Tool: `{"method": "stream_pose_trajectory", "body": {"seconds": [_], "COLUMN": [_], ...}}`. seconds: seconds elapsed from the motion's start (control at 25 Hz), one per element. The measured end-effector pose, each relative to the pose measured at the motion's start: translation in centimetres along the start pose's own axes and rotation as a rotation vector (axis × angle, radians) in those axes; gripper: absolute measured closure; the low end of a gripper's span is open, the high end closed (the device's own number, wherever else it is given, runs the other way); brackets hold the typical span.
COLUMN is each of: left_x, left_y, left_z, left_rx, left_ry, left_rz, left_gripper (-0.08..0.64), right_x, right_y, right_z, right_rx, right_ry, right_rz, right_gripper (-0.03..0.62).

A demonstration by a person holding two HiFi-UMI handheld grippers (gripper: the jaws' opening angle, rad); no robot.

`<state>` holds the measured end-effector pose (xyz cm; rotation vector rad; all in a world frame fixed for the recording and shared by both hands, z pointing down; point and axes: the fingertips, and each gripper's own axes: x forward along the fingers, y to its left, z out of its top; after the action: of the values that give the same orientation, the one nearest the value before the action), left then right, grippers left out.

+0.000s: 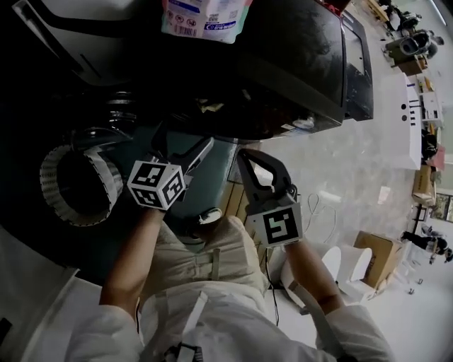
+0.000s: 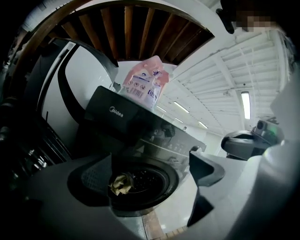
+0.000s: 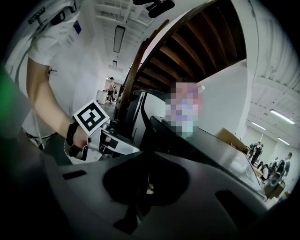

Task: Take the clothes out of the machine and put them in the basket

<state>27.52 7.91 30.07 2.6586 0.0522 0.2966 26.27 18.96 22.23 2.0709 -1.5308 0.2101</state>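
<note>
The dark washing machine [image 1: 297, 63] fills the top of the head view. In the left gripper view its round drum opening [image 2: 154, 161] shows a crumpled yellowish cloth [image 2: 121, 183] inside. A white perforated basket [image 1: 53, 180] stands to the left of the person. My left gripper [image 1: 182, 145] points toward the machine's front, open and empty [image 2: 164, 206]. My right gripper [image 1: 244, 157] hangs beside it, right of the left one, and is shut on nothing [image 3: 143, 161]. The machine's inside is dark in the head view.
A pink detergent pouch [image 1: 205, 18] lies on the machine's lid [image 2: 145, 84]. A cardboard box [image 1: 382, 254] and white stools [image 1: 340, 261] stand on the pale floor at the right. A white cabinet [image 1: 410, 120] is further back.
</note>
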Motion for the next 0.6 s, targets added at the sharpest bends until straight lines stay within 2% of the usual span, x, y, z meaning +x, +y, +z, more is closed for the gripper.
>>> {"method": "stream_pose_trajectory", "body": {"seconds": [0.32,0.48,0.6], "left_x": [5.5,8.2,9.9], "left_y": [6.4,8.3,9.0], "left_z": [-10.2,-15.3,-18.4], "left_rx": [0.041,0.077,0.063], "left_ry": [-0.005,0.005,-0.005], "left_rz": [-0.086,-0.149,-0.213], "left_gripper": [0.058,0.058,0.060], "right_x": [8.2,12.2,15.1], "right_y": [4.2,5.8,6.8], "right_z": [-11.4,-16.8,-20.5], "right_rx": [-0.055,-0.104,-0.121], "right_ry": [-0.005,-0.020,-0.034], "right_rz": [-0.039,-0.029,-0.039], "right_gripper": [0.578,0.578,0.578]}}
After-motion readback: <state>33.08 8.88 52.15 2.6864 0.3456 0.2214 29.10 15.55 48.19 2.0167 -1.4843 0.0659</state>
